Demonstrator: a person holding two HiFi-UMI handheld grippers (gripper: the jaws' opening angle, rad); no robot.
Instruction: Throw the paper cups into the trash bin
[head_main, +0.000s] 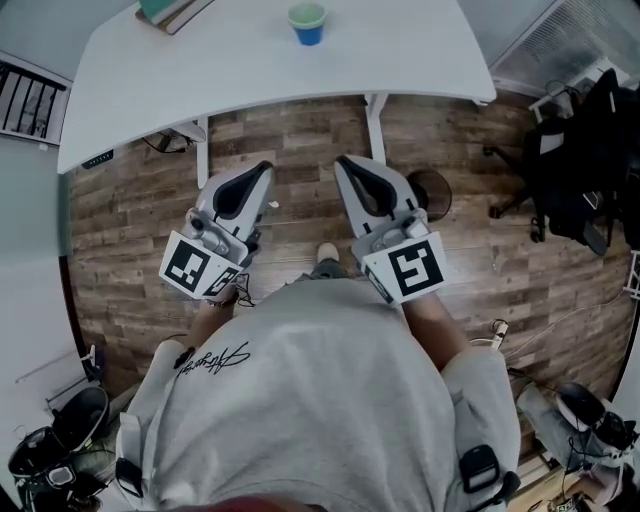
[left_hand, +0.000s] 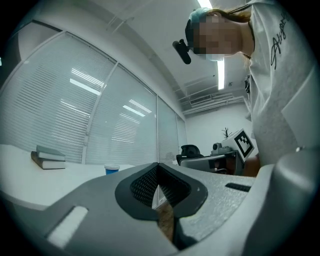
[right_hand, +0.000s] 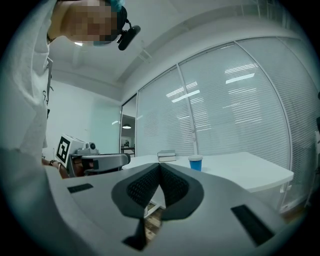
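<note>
Currently the left gripper (head_main: 264, 169) and right gripper (head_main: 343, 163) are closed and empty, so reaching onto the table (head_main: 250, 70) like this could topple the blue paper cup (head_main: 307, 23).

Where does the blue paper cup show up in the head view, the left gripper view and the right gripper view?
Head view: the blue paper cup is at top centre, on the white table.
Left gripper view: the cup sits left of centre, below mid-height.
Right gripper view: the cup sits right of centre, below mid-height.
Shared landmark: the stacked books, to the cup's left in all three.
</note>
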